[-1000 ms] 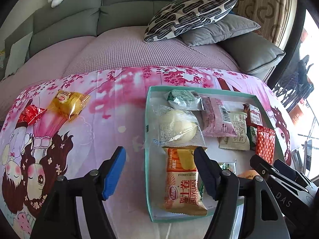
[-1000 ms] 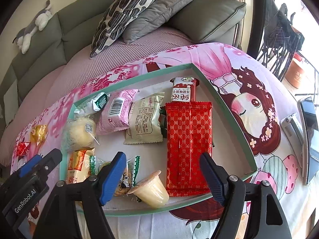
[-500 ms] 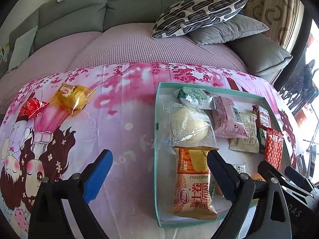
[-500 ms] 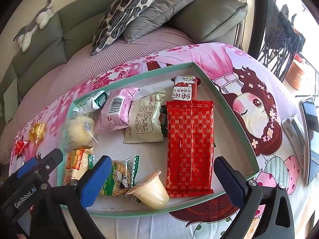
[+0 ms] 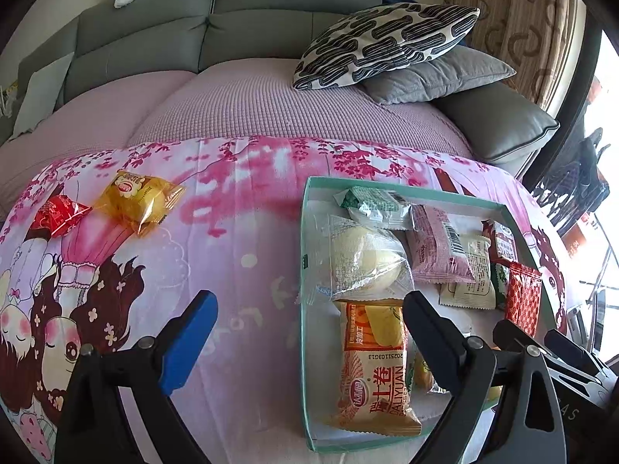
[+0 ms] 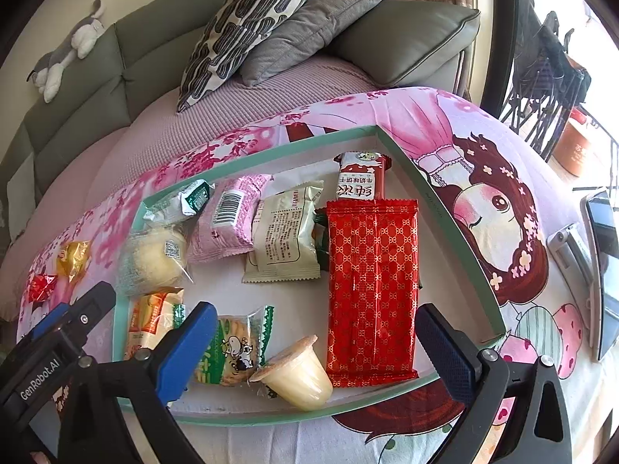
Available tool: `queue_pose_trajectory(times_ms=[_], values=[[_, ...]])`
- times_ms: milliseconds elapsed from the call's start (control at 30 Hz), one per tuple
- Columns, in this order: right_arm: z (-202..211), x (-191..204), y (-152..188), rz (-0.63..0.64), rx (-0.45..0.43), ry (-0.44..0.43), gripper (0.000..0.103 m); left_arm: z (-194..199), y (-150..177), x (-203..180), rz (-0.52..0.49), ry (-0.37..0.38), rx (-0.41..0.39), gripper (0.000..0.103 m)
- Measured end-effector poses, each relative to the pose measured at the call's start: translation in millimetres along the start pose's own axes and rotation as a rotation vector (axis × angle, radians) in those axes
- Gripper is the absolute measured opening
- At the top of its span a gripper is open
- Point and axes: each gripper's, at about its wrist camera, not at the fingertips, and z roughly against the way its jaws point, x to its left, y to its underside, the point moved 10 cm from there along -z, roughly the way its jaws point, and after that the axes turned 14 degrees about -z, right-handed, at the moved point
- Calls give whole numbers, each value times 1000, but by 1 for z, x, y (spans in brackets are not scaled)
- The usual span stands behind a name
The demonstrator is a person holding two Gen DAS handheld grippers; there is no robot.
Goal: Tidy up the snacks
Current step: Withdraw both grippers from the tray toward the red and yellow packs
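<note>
A teal-rimmed tray (image 5: 304, 232) on the pink cartoon cloth holds several snacks: an orange roll packet (image 5: 371, 363), a wrapped white bun (image 5: 363, 259), a pink packet (image 5: 441, 247) and a long red packet (image 6: 371, 282). A jelly cup (image 6: 298, 375) and a biscuit packet (image 6: 236, 348) lie near its front rim (image 6: 445, 208). Left of the tray, a yellow packet (image 5: 139, 197) and a small red packet (image 5: 58, 214) rest on the cloth. My left gripper (image 5: 309, 317) is open and empty over the tray's left wall. My right gripper (image 6: 315, 328) is open and empty above the tray's front.
The cloth covers a table in front of a grey sofa (image 5: 271, 11) with a patterned cushion (image 5: 387, 38). Two phones (image 6: 603, 251) lie on the cloth right of the tray. A broad stretch of cloth (image 5: 240, 239) separates the tray from the loose packets.
Both grippers' jaws have spread wider apart. Neither holds anything. The snacks in the tray have not moved.
</note>
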Motion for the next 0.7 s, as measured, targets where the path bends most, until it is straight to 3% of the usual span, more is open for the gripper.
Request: queue_pose_trajectory(times_ms=[433, 700], values=[[10, 30, 6, 57, -22, -5, 103, 4, 9, 34, 11, -26, 59, 97], [16, 61, 12, 102, -53, -45, 103, 10, 11, 74, 83, -38, 75, 96]])
